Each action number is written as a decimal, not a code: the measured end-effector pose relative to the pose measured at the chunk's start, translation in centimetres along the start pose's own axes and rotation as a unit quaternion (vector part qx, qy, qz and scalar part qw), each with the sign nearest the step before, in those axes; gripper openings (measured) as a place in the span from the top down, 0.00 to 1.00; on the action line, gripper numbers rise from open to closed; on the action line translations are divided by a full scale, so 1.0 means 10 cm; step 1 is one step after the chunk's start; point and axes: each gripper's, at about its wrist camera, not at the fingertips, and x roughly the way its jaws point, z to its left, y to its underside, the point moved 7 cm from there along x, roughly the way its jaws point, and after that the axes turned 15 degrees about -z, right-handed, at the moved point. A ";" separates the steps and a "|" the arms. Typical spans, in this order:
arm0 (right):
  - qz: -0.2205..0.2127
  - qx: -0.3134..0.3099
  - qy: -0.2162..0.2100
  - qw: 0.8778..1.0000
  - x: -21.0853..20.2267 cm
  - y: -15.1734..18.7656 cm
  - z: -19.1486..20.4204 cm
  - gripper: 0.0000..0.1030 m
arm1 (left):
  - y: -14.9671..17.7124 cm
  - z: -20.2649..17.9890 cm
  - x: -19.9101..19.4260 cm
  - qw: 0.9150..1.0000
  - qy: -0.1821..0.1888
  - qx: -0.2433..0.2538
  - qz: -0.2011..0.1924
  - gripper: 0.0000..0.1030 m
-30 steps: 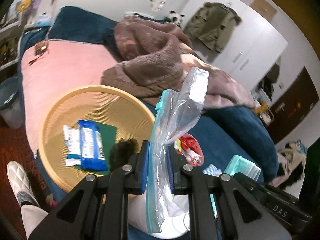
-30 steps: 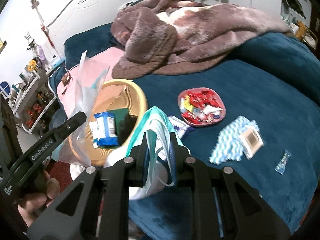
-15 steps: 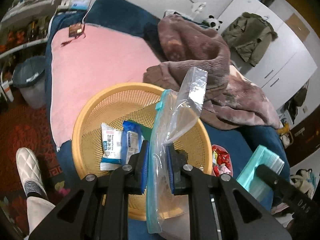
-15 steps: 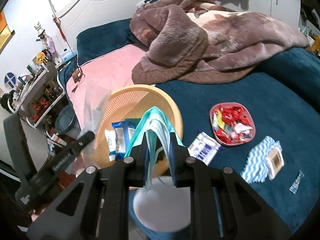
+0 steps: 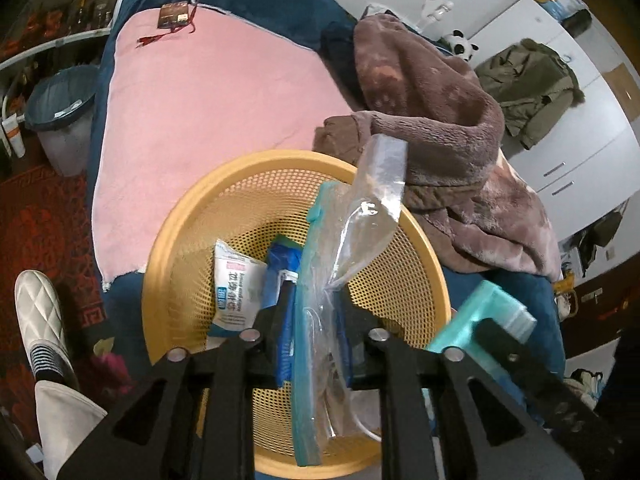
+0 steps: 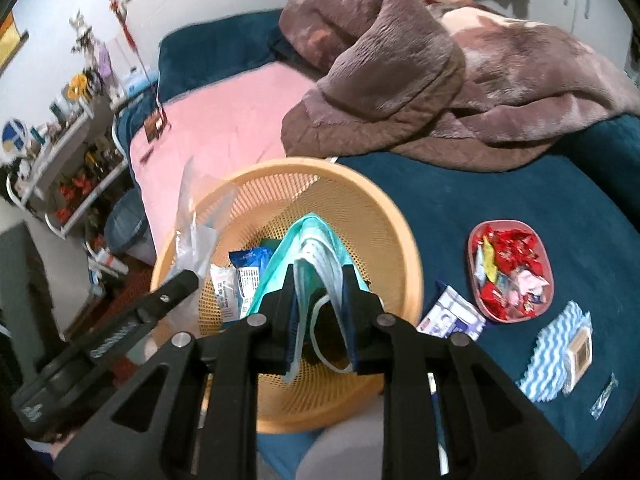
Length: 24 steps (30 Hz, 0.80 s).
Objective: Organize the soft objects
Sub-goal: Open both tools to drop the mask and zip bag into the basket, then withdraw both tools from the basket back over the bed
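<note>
My left gripper [image 5: 316,340] is shut on a clear zip bag [image 5: 352,232] with a teal seal, held upright above the yellow mesh basket [image 5: 200,208]. My right gripper [image 6: 320,312] is shut on a stack of teal face masks [image 6: 316,248], over the same basket [image 6: 400,240]. The masks also show at the right of the left wrist view [image 5: 480,312]. The zip bag shows at the left of the right wrist view [image 6: 196,216]. A white tissue pack [image 5: 236,292] and a blue packet [image 5: 280,272] lie in the basket.
The basket sits on a bed with a pink sheet [image 5: 208,80], a dark blue cover [image 6: 480,200] and a brown blanket [image 6: 400,60]. A pink dish of candies [image 6: 510,272], a small box [image 6: 452,316] and a blue wavy cloth [image 6: 556,364] lie right of it. A bin [image 5: 64,112] stands on the floor.
Both grippers have moved left and forward over the basket, each keeping its load. The basket now fills the middle of both views.
</note>
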 end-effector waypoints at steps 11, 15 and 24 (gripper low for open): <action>0.027 0.047 -0.028 0.998 -0.03 0.12 -0.06 0.22 | -0.03 0.14 -0.02 1.000 -0.019 0.004 0.017 0.07; 0.016 0.046 -0.018 0.999 -0.20 0.10 -0.12 0.03 | -0.03 0.08 -0.13 0.999 -0.023 0.025 0.008 0.02; 0.015 0.029 0.018 0.999 -0.45 0.22 -0.28 0.00 | 0.09 -0.05 -0.34 0.993 -0.052 0.103 -0.003 0.01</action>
